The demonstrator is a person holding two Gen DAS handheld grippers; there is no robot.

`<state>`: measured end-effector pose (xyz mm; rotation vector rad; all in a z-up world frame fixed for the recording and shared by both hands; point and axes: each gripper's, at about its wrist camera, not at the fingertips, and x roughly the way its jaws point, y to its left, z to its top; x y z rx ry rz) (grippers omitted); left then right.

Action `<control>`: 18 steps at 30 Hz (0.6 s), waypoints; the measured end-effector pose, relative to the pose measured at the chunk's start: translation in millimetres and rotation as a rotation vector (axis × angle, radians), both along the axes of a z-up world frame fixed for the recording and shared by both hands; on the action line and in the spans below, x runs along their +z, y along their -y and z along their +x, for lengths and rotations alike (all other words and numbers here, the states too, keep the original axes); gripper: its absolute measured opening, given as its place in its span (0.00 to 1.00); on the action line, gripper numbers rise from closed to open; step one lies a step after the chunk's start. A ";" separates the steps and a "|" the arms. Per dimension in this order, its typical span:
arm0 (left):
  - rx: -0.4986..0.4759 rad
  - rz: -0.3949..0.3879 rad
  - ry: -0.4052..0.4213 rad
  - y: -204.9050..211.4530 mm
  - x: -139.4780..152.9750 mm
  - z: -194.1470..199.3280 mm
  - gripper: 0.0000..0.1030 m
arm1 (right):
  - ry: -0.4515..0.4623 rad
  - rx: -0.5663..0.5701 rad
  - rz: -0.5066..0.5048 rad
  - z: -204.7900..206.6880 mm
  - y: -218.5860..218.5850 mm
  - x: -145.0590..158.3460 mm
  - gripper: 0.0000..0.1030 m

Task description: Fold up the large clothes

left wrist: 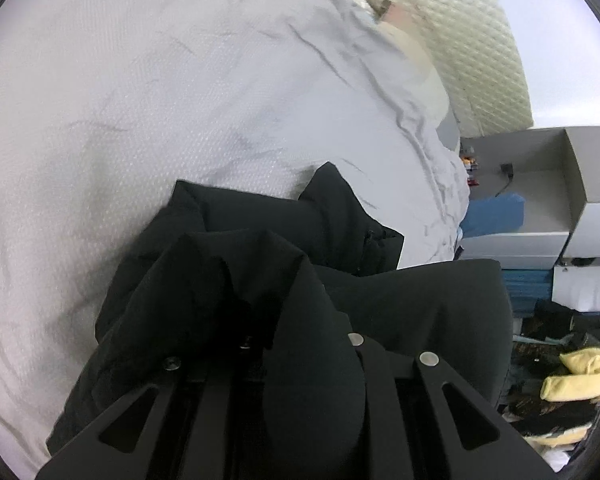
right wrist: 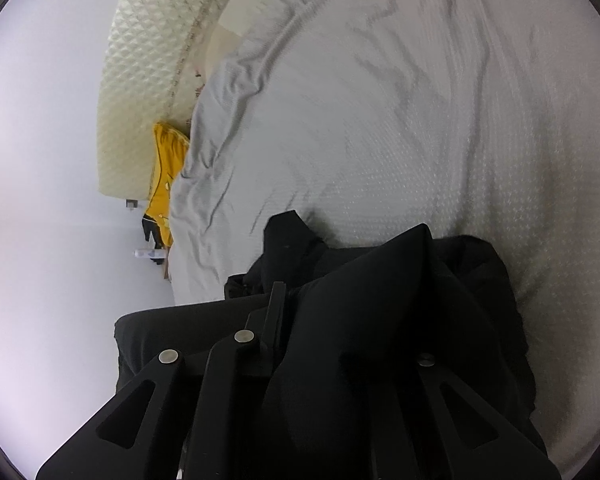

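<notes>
- Garment point(left wrist: 400, 304), a black one, is hanging in both my hand-held grippers and draping down toward the bed point(left wrist: 140, 120), with its lower folds lying on the white cover right ahead of the fingers.
- I am seeing the left hand-held gripper point(left wrist: 300, 344) clamped on a bunch of black cloth; the fabric is bulging up over the fingers and hiding their tips, so I am judging the grip from the cloth wedged between the jaws.
- I am seeing the right hand-held gripper point(right wrist: 320, 344) pinched together on the same garment point(right wrist: 380, 300); one finger point(right wrist: 278, 304) is showing at the left, the other is buried under cloth.
- Between the two grips the garment's edge is running roughly sideways, so I am judging its long axis to be lying across, from one gripper to the other, with the free part trailing forward onto the bed point(right wrist: 420, 120).
- Both grippers are pointing downward at the bed, each rolled so that the headboard point(right wrist: 148, 80) is standing sideways in the right view.
- Neither hand is looking nearer the cloth than the other; both are holding it.
- I am judging that the next move depends on laying the held edge forward over the part already resting on the cover.
- Clutter point(left wrist: 572, 372) beside the bed is staying well apart from the work.
</notes>
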<state>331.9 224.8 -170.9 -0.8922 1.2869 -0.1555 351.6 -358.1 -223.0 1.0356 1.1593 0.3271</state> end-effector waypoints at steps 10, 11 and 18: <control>-0.001 -0.126 0.014 -31.2 22.1 -45.2 0.16 | 0.057 0.080 0.120 -19.2 8.9 5.3 0.18; 0.005 -0.119 0.028 -37.5 28.2 -54.7 0.16 | 0.062 0.085 0.121 -22.5 9.8 7.4 0.19; 0.008 0.060 0.160 -79.3 77.8 -120.1 0.56 | 0.122 0.093 0.033 -47.4 27.5 37.7 0.72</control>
